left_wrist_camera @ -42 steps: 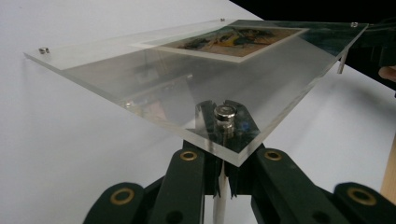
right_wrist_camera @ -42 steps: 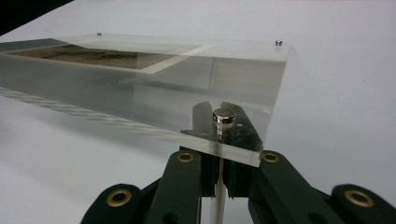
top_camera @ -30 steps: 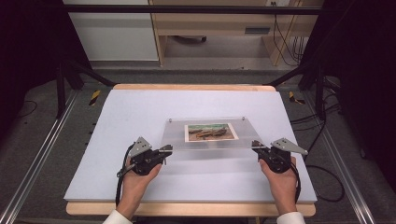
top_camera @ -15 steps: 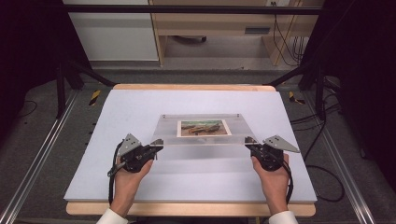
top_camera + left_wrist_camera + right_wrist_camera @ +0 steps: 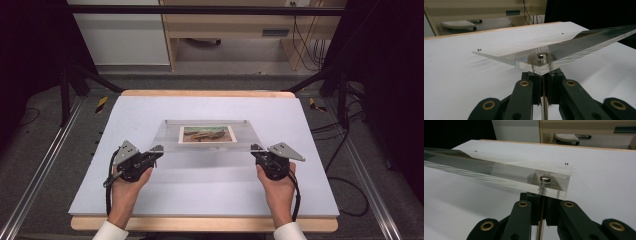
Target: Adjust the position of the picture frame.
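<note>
Acrylic frame (image 5: 207,140) is clamped at both near corners by my left tool (image 5: 156,150) and right tool (image 5: 256,149); I'd keep both level.

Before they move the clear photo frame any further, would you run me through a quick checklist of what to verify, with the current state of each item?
1. Left gripper clamped on the near left corner of the acrylic frame: ok, jaws closed on its standoff post in the left gripper view.
2. Right gripper clamped on the near right corner: ok, same in the right gripper view.
3. Near edge lifted off the white table: ok.
4. Far edge off the table: cannot tell.
5. Photo centred in the panel: ok.
6. Corner screw cap fully tight: cannot tell.
</note>
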A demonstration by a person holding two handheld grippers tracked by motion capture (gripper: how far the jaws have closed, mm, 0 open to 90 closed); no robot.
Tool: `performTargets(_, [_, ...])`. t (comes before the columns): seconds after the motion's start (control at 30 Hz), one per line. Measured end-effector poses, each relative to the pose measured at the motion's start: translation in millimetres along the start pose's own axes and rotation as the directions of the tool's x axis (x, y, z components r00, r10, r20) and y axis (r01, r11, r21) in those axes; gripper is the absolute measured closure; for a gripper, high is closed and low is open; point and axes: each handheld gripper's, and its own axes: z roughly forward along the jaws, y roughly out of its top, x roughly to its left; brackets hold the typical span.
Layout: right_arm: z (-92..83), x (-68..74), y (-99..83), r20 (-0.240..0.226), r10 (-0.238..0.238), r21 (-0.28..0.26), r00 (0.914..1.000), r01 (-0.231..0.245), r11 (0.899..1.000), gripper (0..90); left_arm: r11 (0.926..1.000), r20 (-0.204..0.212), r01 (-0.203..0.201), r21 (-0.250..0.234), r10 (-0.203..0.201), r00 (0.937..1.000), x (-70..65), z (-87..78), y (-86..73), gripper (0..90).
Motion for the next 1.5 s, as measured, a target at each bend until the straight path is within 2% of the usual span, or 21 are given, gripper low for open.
performTargets(0.13, [7.9, 7.5, -0.2, -0.003, -0.001, 0.001, 1.0000, 0.001, 1.000, 84.1, 0.9999, -0.009, -0.005, -0.012, 0.005, 1.0000, 8.4, -5.9, 0.0, 83.3])
performTargets(0.37, [13.9, 17.3, -3.4, 0.009, -0.006, 0.010, 0.9999, 0.006, 1.000, 83.7, 0.9999, -0.017, 0.009, -0.014, -0.009, 0.9998, 17.1, -3.9, -5.8, 83.4])
performTargets(0.8, [12.6, 12.8, -10.0, 0.028, -0.009, 0.020, 0.9996, 0.009, 1.000, 83.8, 1.0000, -0.014, 0.009, 0.000, -0.009, 0.9999, 16.6, 8.0, -15.2, 83.3])
performTargets(0.97, [13.6, 13.8, -16.9, 0.013, -0.025, 0.046, 0.9996, 0.024, 0.999, 83.9, 0.9984, -0.011, 0.014, 0.056, -0.013, 0.9999, 18.2, 8.9, -23.9, 83.6])
performTargets(1.03, [13.8, 14.3, -21.1, 0.006, -0.025, 0.068, 0.9997, 0.025, 0.997, 84.1, 0.9956, -0.028, -0.009, 0.093, 0.012, 0.9995, 17.3, 9.9, -26.2, 83.8])
performTargets(1.17, [16.0, 15.6, -28.6, -0.003, -0.024, 0.106, 0.9997, 0.024, 0.994, 84.5, 0.9912, -0.043, -0.010, 0.132, 0.016, 0.9989, 18.0, 12.8, -31.2, 84.0])
performTargets(1.3, [17.8, 14.8, -33.3, 0.004, -0.019, 0.125, 0.9998, 0.018, 0.992, 84.7, 0.9871, -0.032, -0.007, 0.160, 0.012, 0.9994, 17.4, 17.3, -35.7, 83.9])
performTargets(1.5, [22.1, 4.1, -42.1, 0.037, 0.000, 0.169, 0.9993, -0.007, 0.986, 84.5, 0.9788, -0.035, -0.012, 0.205, 0.019, 0.9992, 10.5, 28.0, -42.2, 83.7])
